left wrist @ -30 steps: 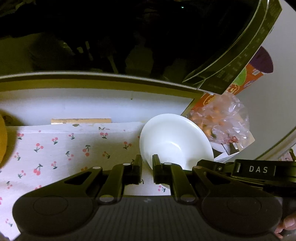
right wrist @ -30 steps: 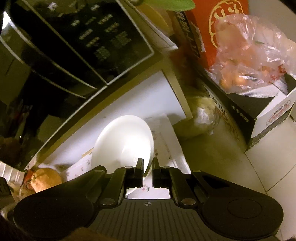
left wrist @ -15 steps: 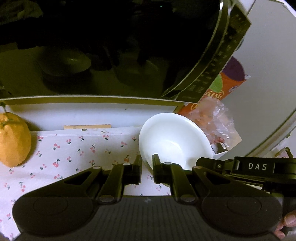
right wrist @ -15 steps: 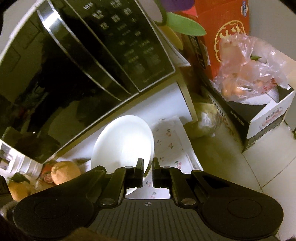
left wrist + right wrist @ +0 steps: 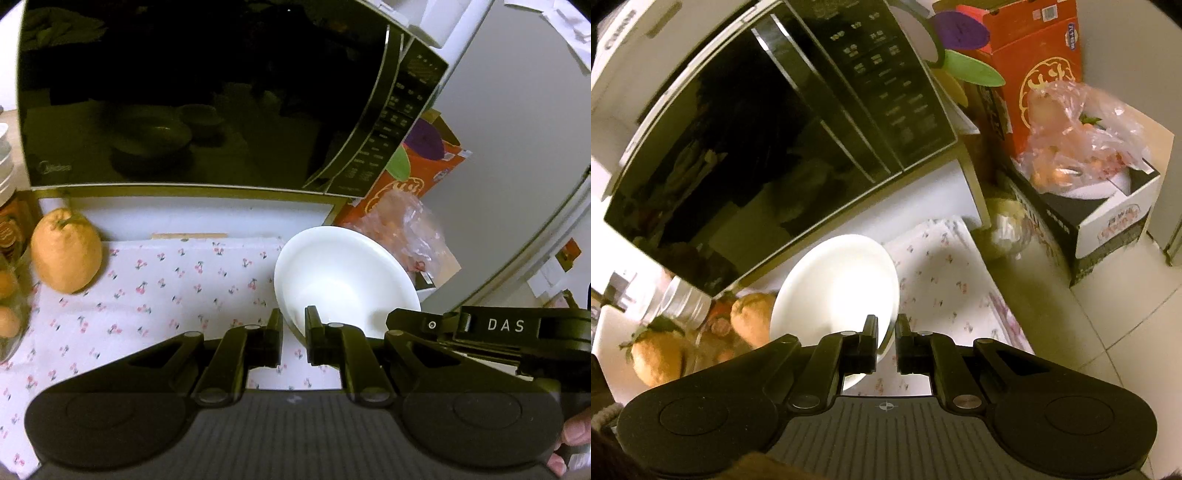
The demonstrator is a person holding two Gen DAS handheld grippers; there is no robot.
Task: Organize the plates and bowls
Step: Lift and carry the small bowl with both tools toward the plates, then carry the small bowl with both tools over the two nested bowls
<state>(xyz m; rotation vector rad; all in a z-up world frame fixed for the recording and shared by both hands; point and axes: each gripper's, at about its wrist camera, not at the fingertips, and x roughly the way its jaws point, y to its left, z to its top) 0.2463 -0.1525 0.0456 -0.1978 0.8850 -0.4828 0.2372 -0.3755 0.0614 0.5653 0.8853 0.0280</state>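
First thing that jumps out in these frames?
The white bowl, held by both grippers at once: left gripper on its near rim, right gripper on its right rim, above the cherry-print cloth. Behind looms the black microwave, with an orange fruit at the cloth's left edge.

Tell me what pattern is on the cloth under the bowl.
Small red cherries on white; the cloth shows best in the left wrist view.

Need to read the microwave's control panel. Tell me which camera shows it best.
The right wrist view: the control panel sits near and broad there, its white markings visible though blurred. The left wrist view shows the panel as a narrow, steeply angled strip at the microwave's right edge.
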